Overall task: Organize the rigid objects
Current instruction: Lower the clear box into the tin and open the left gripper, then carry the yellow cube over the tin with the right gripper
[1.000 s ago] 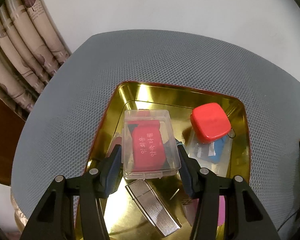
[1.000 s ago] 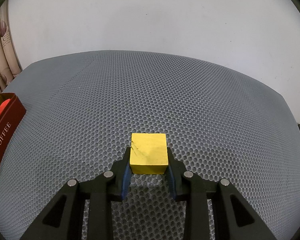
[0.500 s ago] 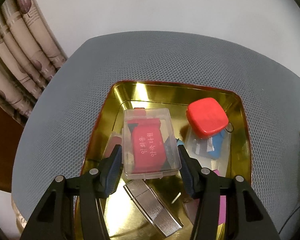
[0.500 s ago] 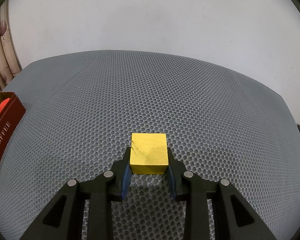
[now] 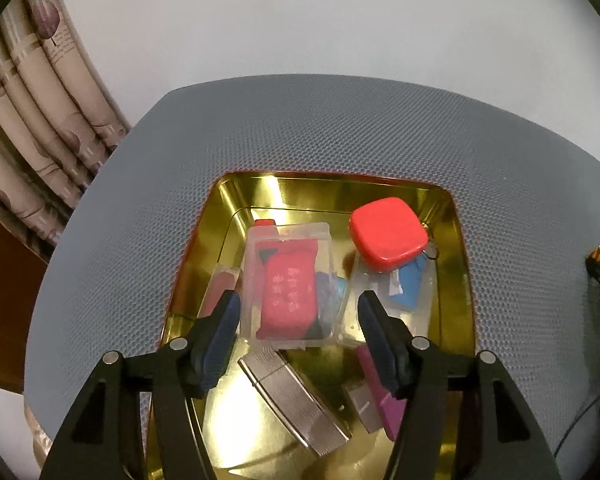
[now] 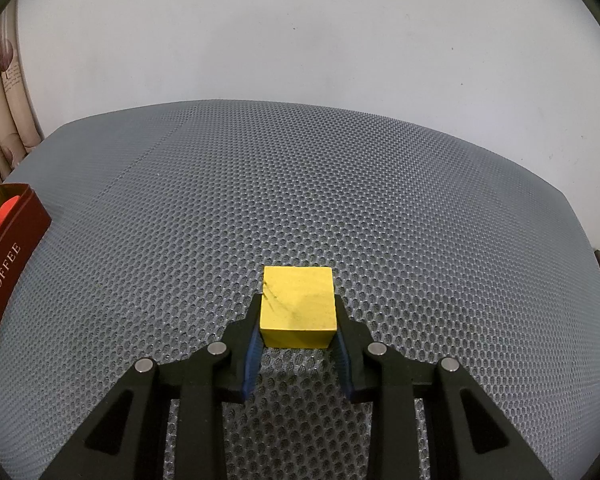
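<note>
Inspecting the gold tin (image 5: pixel 456 248) from my left wrist camera, I find the left gripper (image 5: pixel 296 316) above it with jaws that have just been opening; the pads stand clear of the clear plastic case (image 5: pixel 290 286) (a red item with white lettering sits inside), which lies in the tin, its near end between the fingertips. Toward the tin's far right corner rests a red rounded-square case (image 5: pixel 388 232), partly on a clear packet holding something blue (image 5: pixel 410 290). Near the tin's front edge lie a ribbed silver object (image 5: pixel 296 396) and a magenta item (image 5: pixel 380 396) with a grey piece beside it. The tin stands on a grey mesh mat (image 5: pixel 340 128). On my right wrist camera, the tin shows only as a dark red wall at the left edge; well to its right, the right gripper (image 6: pixel 297 318) is clamped on a yellow block (image 6: pixel 298 304), pads pressed to both sides
</note>
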